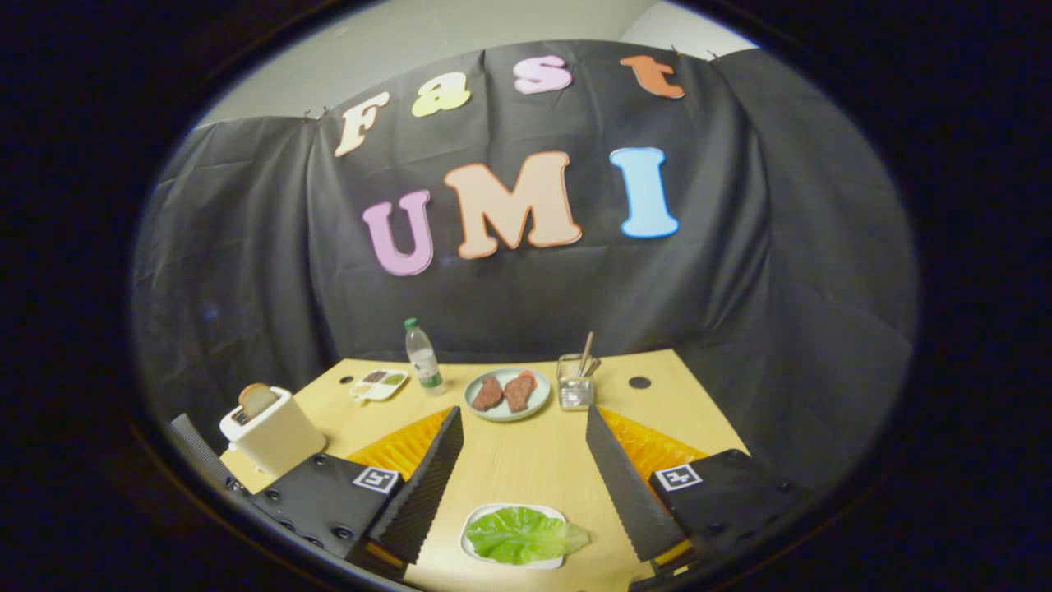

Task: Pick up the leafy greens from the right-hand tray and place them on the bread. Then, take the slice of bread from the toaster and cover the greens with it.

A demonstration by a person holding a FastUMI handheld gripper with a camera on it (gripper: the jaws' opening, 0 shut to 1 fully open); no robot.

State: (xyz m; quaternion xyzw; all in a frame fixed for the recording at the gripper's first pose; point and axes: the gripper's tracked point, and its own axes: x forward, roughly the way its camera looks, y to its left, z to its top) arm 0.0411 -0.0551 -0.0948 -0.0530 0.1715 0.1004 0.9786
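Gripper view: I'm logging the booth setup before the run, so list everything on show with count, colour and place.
table: one, light wood, under everything
leafy greens: one leaf, green, on the small tray between the fingers
small tray: one, white, between the fingers
toaster: one, cream, left of the fingers
bread slice: one, brown, upright in the toaster
plate: one, pale, beyond the fingers, holding two brown pieces
bottle: one, clear, green cap, left of the plate
sauce dish: one, white, left of the bottle
glass holder: one, clear, sticks inside, right of the plate
claw: one, open, over the table

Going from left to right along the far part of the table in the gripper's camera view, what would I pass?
Toaster with a bread slice → small sauce dish → water bottle → plate of meat → glass holder with sticks. Nearer, the leafy greens lie between the open gripper fingers.
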